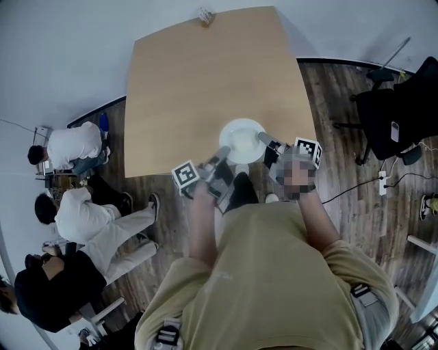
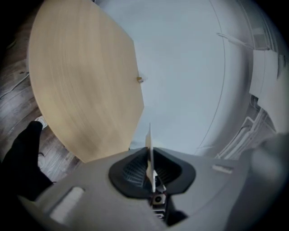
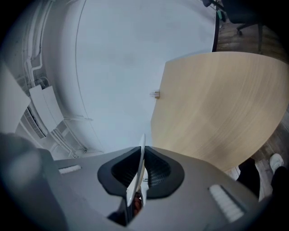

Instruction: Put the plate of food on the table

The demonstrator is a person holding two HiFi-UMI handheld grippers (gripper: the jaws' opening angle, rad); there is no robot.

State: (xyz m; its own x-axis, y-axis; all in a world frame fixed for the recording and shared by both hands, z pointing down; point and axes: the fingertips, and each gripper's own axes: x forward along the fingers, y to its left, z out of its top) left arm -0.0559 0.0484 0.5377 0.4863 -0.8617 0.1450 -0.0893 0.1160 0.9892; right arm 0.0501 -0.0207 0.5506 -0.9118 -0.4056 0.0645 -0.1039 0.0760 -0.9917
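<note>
A white plate (image 1: 241, 140) hangs over the near edge of the tan table (image 1: 205, 82), held from both sides. My left gripper (image 1: 222, 153) is shut on the plate's near-left rim and my right gripper (image 1: 264, 139) is shut on its right rim. In the left gripper view the thin rim (image 2: 149, 151) stands edge-on between the dark pads of that gripper (image 2: 150, 173). The right gripper view shows the same: the rim (image 3: 140, 158) is pinched in that gripper (image 3: 141, 175). What lies on the plate I cannot make out.
A small object (image 1: 205, 16) stands at the table's far edge. Several people (image 1: 82, 219) sit at the left on the wooden floor side. A black office chair (image 1: 397, 116) and a power strip (image 1: 382, 183) are at the right. A white wall lies beyond the table.
</note>
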